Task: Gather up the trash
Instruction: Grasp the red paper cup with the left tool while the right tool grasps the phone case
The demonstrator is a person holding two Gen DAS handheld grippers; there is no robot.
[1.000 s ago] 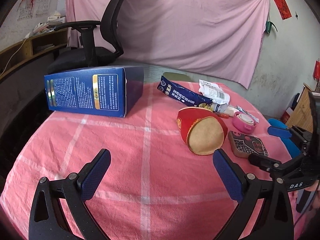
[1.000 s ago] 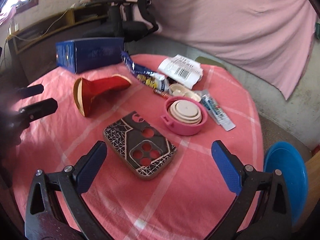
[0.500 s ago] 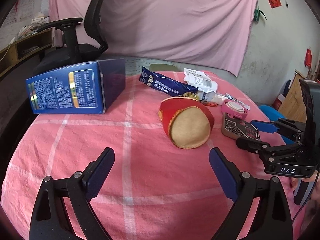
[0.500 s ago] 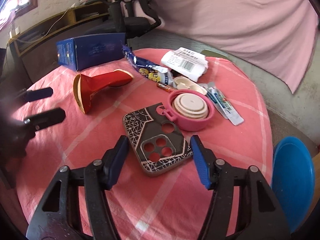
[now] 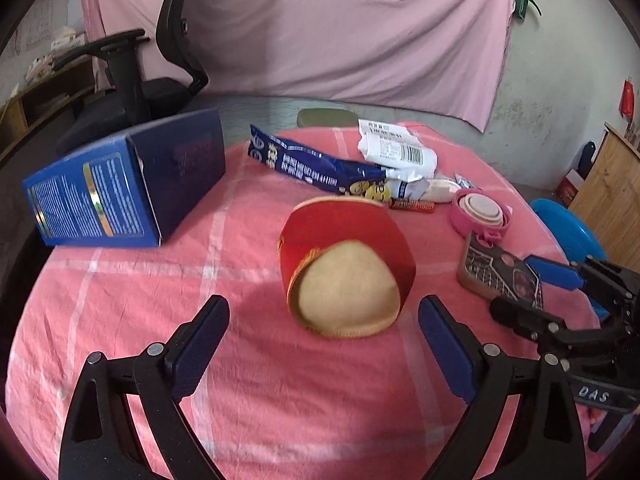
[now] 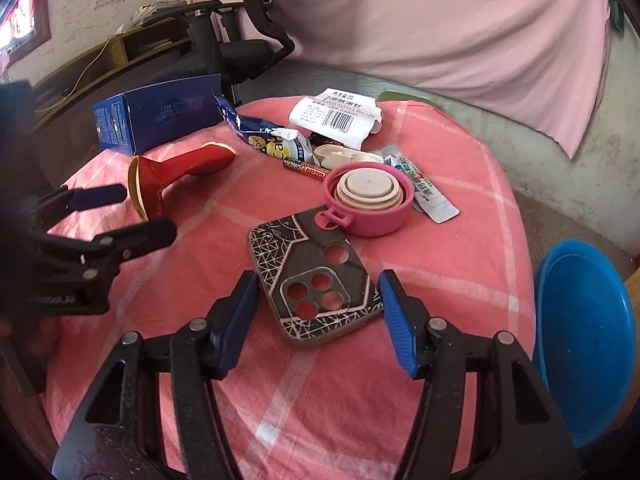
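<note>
Right wrist view: straddling black patterned rubber phone case (image 6: 316,280) with right gripper (image 6: 316,316) fingers open, not yet pressing; centring before squeezing seems wise.

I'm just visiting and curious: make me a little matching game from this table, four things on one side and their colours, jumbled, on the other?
Things:
1. crushed paper cup
2. phone case
3. round collapsed cup
4. big box

Colours:
A. pink
B. dark blue
C. red outside, tan inside
D. black with pale line pattern

Pairs: 1-C, 2-D, 3-A, 4-B
</note>
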